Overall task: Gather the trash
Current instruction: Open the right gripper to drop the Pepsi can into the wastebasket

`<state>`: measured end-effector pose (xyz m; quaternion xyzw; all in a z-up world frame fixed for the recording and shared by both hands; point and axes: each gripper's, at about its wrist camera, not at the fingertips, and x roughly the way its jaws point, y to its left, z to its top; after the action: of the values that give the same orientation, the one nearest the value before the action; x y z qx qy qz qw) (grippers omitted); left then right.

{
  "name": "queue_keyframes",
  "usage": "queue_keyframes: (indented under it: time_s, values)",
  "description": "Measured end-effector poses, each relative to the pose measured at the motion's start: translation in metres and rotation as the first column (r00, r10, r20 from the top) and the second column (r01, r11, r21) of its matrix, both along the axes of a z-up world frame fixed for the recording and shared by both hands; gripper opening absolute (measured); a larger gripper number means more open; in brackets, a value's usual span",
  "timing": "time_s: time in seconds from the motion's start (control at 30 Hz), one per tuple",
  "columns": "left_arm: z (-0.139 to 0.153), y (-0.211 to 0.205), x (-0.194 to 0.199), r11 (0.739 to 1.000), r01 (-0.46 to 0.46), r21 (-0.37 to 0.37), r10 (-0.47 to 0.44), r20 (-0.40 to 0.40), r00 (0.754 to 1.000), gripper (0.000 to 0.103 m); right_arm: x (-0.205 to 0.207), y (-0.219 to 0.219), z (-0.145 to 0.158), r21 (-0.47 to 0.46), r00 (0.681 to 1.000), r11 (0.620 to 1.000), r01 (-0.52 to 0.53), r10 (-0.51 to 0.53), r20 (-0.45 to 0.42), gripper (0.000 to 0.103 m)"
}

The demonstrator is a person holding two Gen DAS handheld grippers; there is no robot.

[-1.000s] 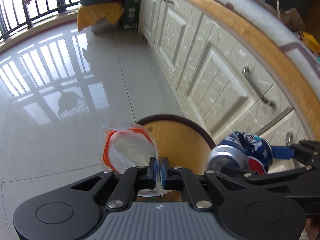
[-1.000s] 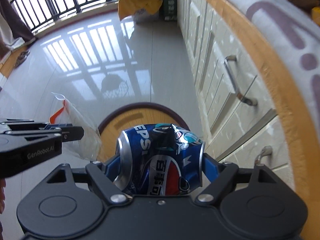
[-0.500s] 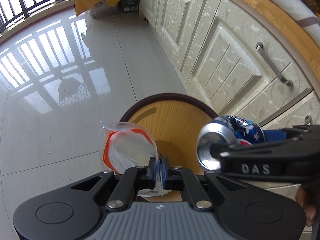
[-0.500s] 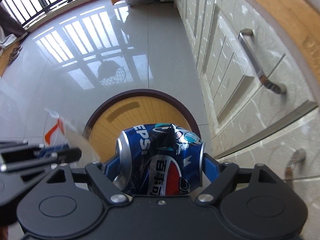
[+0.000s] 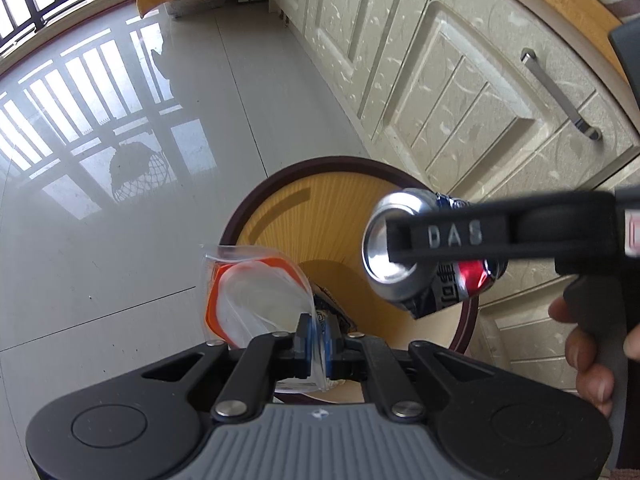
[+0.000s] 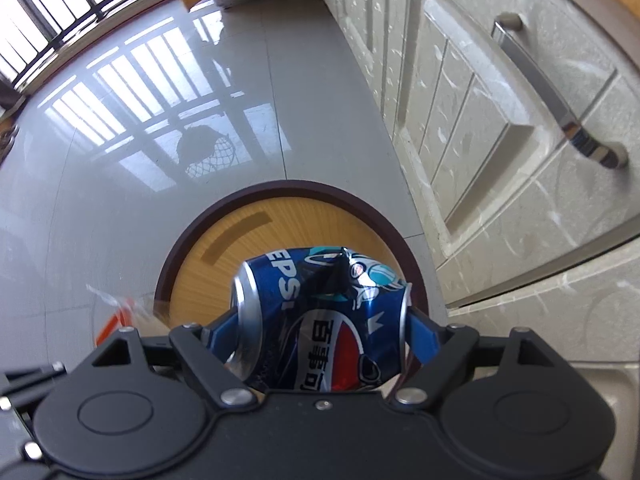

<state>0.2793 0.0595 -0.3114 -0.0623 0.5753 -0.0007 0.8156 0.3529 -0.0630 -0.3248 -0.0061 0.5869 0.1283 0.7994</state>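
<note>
Both tools hang over the bin [image 5: 304, 216], a round wood-look basket w/ a dark rim, standing on the tiled floor [image 5: 120, 240] just beside the cabinet fronts [image 5: 460, 100].

Right tool [image 6: 324, 328]: blue pads clamped on the two ends of a crushed Pepsi can [image 6: 320, 320], so the can's long axis runs across the tool, lying sideways. In the right wrist view the can sits over the near part of the bin mouth; in the left wrist view it shows toward the cabinet side of the opening, overlapping the rim there. A hand [image 5: 592, 344] grips that tool's handle at the frame edge.

Left tool [image 5: 316, 340]: pads pressed together on a thin clear plastic bag [image 5: 256, 300] w/ an orange band, no gap showing. The bag sticks out ahead of the pads, its far edge over the rim on the floor side and the rest over the mouth.

Key relation: bin is straight below both tools, which point steeply down. The can looks the more central of the two, so the right hand seems better placed to let go first. The bag is light and floppy and may drift or cling to the pads, so it prob. wants to be more over the opening before release. Something dark already lies at the bottom of the bin; can't tell what.
</note>
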Motion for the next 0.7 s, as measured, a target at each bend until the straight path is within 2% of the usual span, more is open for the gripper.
queue_keyframes:
  time_s: [0.2,0.27,0.43,0.57,0.7]
  values:
    - [-0.005,0.002,0.002,1.0,-0.001,0.0,0.001,-0.009,1.0,0.006,0.003,-0.002,-0.006,-0.001,0.998,0.998,0.056,-0.056,0.016,0.087]
    - [-0.006,0.002,0.003,1.0,-0.003,0.0,0.003,-0.01,1.0,0.006,0.002,-0.004,-0.007,0.009,0.998,0.998,0.056,-0.056,0.0,0.095]
    - [-0.008,-0.006,0.005,1.0,0.013,-0.007,-0.013,-0.014,1.0,0.007,0.0,-0.01,-0.005,0.003,0.999,0.999,0.04,-0.04,-0.002,0.103]
    - [-0.008,-0.011,0.005,1.0,0.02,-0.008,-0.02,-0.009,1.0,0.01,-0.002,-0.017,-0.004,-0.023,1.0,1.0,0.01,-0.01,-0.015,0.103]
    - [-0.009,-0.013,0.004,0.999,0.026,0.023,-0.026,-0.013,1.0,0.01,-0.003,-0.024,-0.006,-0.06,0.999,0.998,-0.024,0.022,-0.033,0.103]
